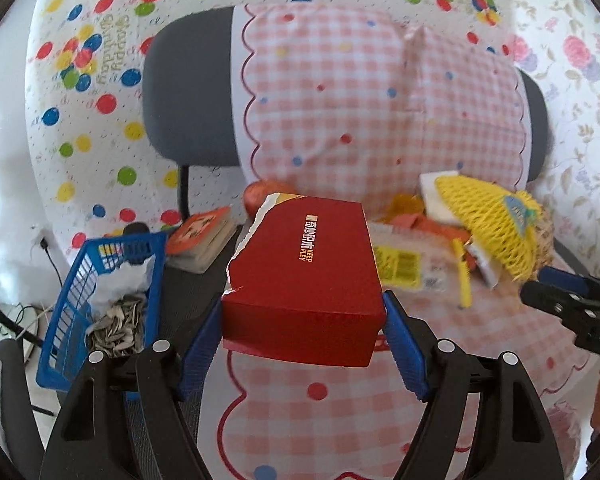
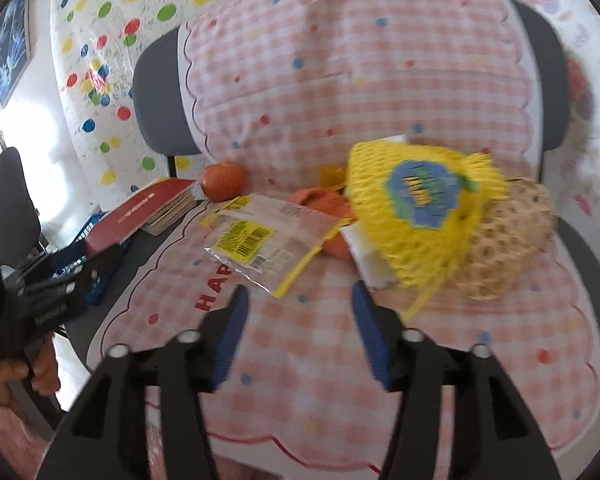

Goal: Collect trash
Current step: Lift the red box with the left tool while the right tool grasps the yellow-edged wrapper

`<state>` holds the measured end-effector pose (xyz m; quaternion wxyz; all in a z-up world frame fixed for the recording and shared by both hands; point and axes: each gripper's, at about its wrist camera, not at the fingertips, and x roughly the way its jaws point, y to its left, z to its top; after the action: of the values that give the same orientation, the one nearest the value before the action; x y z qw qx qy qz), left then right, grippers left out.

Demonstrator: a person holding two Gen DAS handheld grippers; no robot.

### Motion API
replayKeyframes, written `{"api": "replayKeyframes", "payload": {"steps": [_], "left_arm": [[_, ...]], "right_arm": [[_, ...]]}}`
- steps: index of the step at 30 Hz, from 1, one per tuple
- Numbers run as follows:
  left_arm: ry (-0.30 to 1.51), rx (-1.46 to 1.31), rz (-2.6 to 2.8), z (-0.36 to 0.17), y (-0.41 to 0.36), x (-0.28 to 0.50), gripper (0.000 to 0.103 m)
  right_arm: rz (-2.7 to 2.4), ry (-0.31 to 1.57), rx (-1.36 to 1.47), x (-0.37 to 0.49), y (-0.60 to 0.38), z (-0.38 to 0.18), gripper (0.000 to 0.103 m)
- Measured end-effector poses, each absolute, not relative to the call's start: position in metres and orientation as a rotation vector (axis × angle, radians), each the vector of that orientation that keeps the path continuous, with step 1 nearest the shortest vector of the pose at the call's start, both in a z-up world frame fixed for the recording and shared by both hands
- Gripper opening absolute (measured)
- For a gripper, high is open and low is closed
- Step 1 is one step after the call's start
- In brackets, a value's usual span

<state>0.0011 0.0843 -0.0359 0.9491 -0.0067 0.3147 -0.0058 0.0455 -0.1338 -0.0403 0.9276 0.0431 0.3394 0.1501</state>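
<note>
Office chair (image 1: 188, 92), grey, its seat and back draped with a pink-and-white checked cloth (image 1: 340, 92) with scalloped red edging and coloured dots. Blue plastic basket (image 1: 80, 292) at the chair's left, holding white crumpled paper and sunflower-seed shells (image 1: 118, 328). Red cardboard box (image 1: 308, 264), torn along one edge, clamped by its sides between the blue pads of the left gripper (image 1: 303, 340), raised above the seat beside the basket. Yellow foam fruit net (image 2: 416, 216) with a blue label, lying on the seat against a tan woven net (image 2: 512, 236), at the tip of the right finger of the right gripper (image 2: 298, 312), whose jaws stand partly apart with nothing pressed between them. Clear plastic wrapper (image 2: 260, 240) with yellow barcode label, flat on the cloth mid-seat. Small book (image 1: 202, 240) at the seat's left edge. Orange fruit (image 2: 223, 181) behind it. Orange peel scraps (image 2: 324, 200) beside the nets.
</note>
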Motion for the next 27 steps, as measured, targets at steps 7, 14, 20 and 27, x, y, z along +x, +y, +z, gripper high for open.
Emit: {"api": "replayKeyframes", "payload": {"steps": [7, 14, 20, 27], "left_arm": [[0.657, -0.03, -0.004, -0.056, 0.091, 0.012, 0.076], [0.686, -0.034, -0.02, -0.071, 0.088, 0.03, 0.076], [0.685, -0.054, -0.006, -0.07, 0.093, 0.033, 0.076], [0.642, -0.076, 0.029, -0.047, 0.103, 0.019, 0.076]], "right_arm": [[0.351, 0.773, 0.122, 0.093, -0.114, -0.068, 0.06], [0.4, 0.816, 0.214, 0.129, -0.113, -0.084, 0.061], [0.424, 0.806, 0.274, 0.145, -0.111, -0.082, 0.05], [0.443, 0.719, 0.22, 0.131, -0.098, -0.05, 0.007]]}}
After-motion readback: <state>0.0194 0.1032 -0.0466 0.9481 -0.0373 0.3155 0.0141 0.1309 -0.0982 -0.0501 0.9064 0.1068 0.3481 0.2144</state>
